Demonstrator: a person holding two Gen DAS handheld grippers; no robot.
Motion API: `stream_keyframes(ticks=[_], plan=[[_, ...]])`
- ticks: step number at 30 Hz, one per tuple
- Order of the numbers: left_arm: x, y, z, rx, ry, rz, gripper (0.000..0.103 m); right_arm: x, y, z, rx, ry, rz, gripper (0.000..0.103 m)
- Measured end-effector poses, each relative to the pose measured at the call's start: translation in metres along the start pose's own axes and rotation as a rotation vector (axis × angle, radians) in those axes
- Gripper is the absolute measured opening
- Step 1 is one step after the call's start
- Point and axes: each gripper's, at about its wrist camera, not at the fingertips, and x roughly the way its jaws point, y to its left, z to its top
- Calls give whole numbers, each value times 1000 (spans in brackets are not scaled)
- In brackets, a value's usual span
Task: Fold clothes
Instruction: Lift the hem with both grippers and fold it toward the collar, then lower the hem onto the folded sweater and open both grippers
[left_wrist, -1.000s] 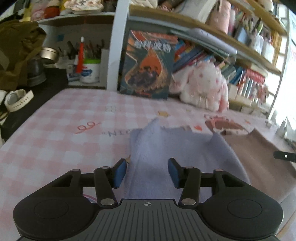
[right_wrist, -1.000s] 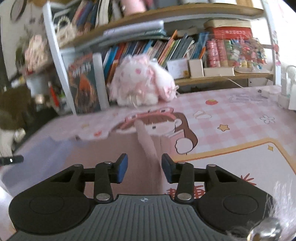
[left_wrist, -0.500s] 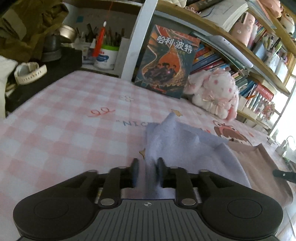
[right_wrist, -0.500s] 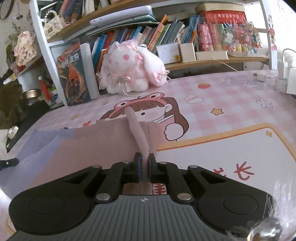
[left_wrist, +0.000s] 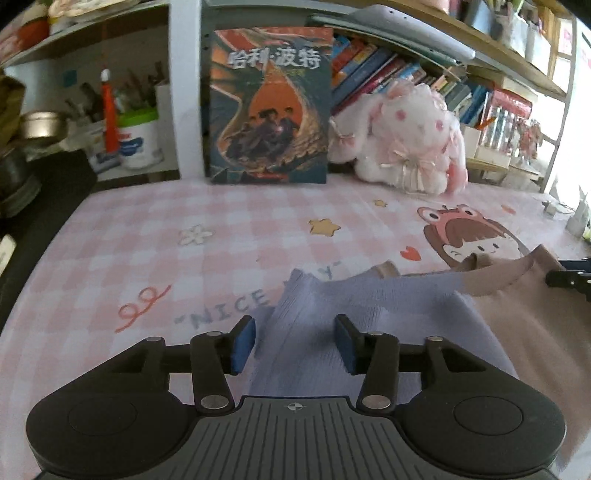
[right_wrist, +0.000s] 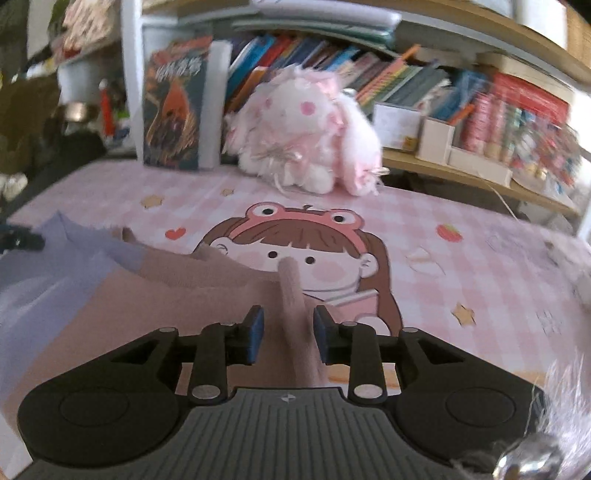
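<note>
Both your tongs stand open: left tongs (left_wrist: 293, 345) straddle the lavender end of the garment (left_wrist: 369, 317), right tongs (right_wrist: 288, 334) its beige ridge. It stretches left-right across the near tabletop (left_wrist: 147, 240), each end directly ahead.

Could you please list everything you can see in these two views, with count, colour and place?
Cloth: one, lilac on its left half and tan on its right, lying on the mat by both tongs.
Mat: one, pink check with a cartoon girl, covering the table.
Plush rabbit: one, white and pink, at the back of the mat.
Book: one, dark teal and orange, upright beside the rabbit.
Tub: one, white with green lid, back left.
Shelved books: many, mixed colours, behind the rabbit.
Left tongs: black, blue pads, open over the lilac half.
Right tongs: black, blue pads, open astride a tan ridge.
</note>
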Motion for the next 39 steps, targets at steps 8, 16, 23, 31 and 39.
stream_keyframes(ticks=[8,16,23,31,39], plan=[[6,31,-6,-173,-22,-36,5,2,-36,-1,161,-21,4,5],[-3,33,-6,-209,-47,-1,20,10,-36,-4,197,2,-6,11],[-58,30,-14,-253,-170,-53,32,-36,-38,-12,240,-101,7,28],[-108,17,-61,-319,-186,-96,44,-100,-15,-49,224,-163,34,37],[-136,12,-105,-403,-160,-87,49,-142,16,-92,211,-181,31,45]])
